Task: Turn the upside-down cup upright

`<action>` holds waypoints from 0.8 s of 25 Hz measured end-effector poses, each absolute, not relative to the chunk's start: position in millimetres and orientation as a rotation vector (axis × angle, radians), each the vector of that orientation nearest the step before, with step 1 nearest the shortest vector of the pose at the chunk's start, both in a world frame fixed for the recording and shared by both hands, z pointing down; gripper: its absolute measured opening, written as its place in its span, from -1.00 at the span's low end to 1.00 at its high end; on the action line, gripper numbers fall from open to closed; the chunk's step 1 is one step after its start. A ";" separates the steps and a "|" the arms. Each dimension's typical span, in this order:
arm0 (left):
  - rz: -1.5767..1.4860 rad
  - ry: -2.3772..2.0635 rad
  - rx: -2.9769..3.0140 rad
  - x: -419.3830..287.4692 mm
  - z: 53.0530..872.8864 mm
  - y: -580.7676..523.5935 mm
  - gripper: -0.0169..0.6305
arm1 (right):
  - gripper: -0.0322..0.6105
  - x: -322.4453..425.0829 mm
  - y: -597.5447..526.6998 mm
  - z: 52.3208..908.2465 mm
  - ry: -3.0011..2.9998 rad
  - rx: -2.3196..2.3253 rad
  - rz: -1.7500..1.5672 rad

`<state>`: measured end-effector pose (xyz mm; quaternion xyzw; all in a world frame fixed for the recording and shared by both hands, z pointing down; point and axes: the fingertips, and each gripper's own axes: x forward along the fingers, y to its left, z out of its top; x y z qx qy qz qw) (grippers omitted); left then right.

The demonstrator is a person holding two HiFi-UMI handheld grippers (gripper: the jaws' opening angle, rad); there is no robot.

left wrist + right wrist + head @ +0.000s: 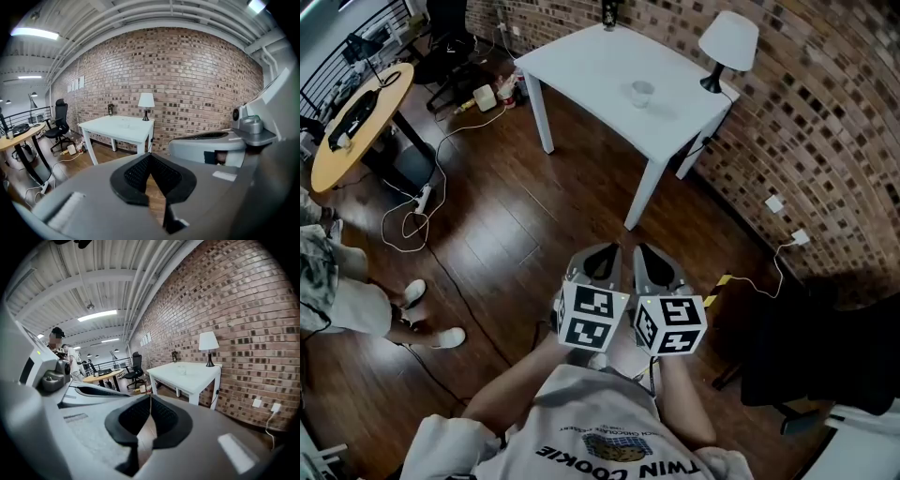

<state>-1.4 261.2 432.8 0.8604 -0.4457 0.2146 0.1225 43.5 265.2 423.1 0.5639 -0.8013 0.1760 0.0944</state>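
A small clear cup [642,93] stands on the white table [600,66] across the room; from here I cannot tell which way up it is. It shows as a faint clear shape [182,370] on the table [197,378] in the right gripper view. Both grippers are held side by side close to the person's chest, over the wooden floor and well short of the table. My left gripper [602,259] [150,155] is shut, pads meeting at the tips with nothing between. My right gripper [649,262] [150,397] is shut and empty too.
A white-shaded lamp [727,45] and a dark bottle [607,13] stand on the table by the brick wall. A round wooden desk [356,117] and cables [417,220] lie to the left, where a person [337,291] stands. A dark chair [825,361] is at the right.
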 end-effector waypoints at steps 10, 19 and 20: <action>0.610 -1.246 2.504 -24.2 438.9 127.1 -0.94 | -0.89 28.1 133.3 425.9 -2.302 1.695 0.529; 0.586 -1.155 2.529 -33.9 441.2 39.4 -0.93 | -0.88 8.3 40.6 425.7 -2.245 1.686 0.501; 0.583 -1.151 2.527 -32.8 441.7 32.1 -0.94 | -0.88 8.3 33.9 427.5 -2.241 1.677 0.502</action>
